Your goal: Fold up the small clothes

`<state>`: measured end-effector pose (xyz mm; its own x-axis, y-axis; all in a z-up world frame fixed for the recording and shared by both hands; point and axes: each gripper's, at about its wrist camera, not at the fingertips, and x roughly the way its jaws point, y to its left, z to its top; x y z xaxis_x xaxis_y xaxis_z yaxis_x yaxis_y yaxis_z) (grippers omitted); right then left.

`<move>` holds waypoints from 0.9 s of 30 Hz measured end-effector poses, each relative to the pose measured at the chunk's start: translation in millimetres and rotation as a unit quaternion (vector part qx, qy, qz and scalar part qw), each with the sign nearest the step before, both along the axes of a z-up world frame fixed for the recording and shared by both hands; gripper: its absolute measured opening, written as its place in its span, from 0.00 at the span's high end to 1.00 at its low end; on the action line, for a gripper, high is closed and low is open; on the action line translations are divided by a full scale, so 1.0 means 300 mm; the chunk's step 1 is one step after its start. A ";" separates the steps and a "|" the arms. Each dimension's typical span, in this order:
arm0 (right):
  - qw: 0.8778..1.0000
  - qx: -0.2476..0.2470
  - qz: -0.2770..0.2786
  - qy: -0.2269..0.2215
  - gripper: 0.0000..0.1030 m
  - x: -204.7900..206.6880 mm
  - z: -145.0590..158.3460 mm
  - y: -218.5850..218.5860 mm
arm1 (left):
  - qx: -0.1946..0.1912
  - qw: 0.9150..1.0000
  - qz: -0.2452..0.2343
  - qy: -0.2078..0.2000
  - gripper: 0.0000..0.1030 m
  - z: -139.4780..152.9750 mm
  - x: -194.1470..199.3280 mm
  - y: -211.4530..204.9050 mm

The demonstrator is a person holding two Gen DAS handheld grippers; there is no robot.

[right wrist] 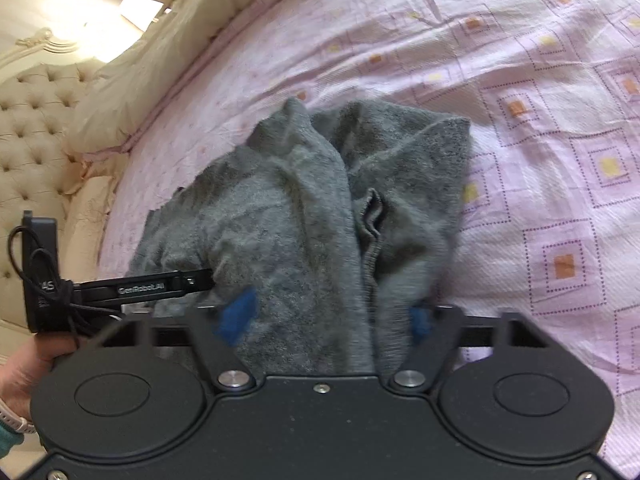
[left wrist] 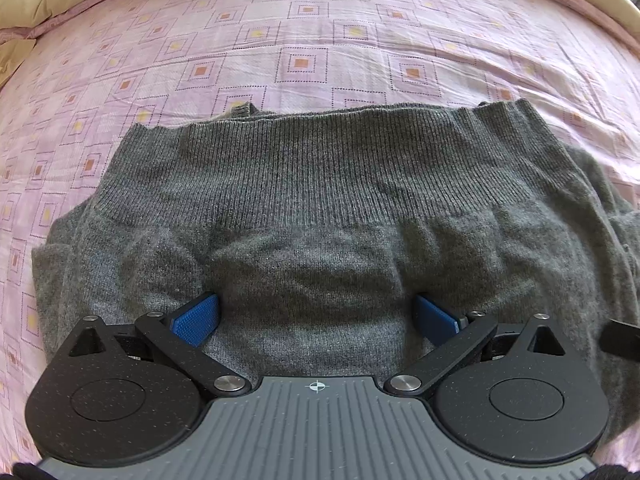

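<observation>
On the pink bed sheet (left wrist: 320, 40) lies the grey knit garment (left wrist: 320, 184), still bunched and not yet folded neatly. The left gripper (left wrist: 316, 318) is spread wide over it, and the right gripper (right wrist: 328, 316) looks wide too, though its blurry view makes a pinch hard to rule out.

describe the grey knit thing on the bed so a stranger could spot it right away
On the bed, find the pink bedsheet printed with dotted squares. Lying on it is the dark grey knitted garment, the only clothing there. Its wide ribbed band and plain grey colour set it apart from the patterned sheet around it.
</observation>
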<state>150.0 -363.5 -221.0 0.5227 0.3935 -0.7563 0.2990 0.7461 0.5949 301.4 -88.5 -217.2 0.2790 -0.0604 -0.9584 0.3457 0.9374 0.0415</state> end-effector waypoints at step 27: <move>0.994 -0.098 -0.022 0.037 0.76 0.040 0.116 0.088 | -0.023 0.999 -0.047 0.010 0.18 0.079 -0.047 0.151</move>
<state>162.0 -337.2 -186.3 0.4757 0.2132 -0.8533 0.3717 0.8305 0.4148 287.2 -43.2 -193.5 0.2515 -0.1286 -0.9593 0.4319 0.9019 -0.0077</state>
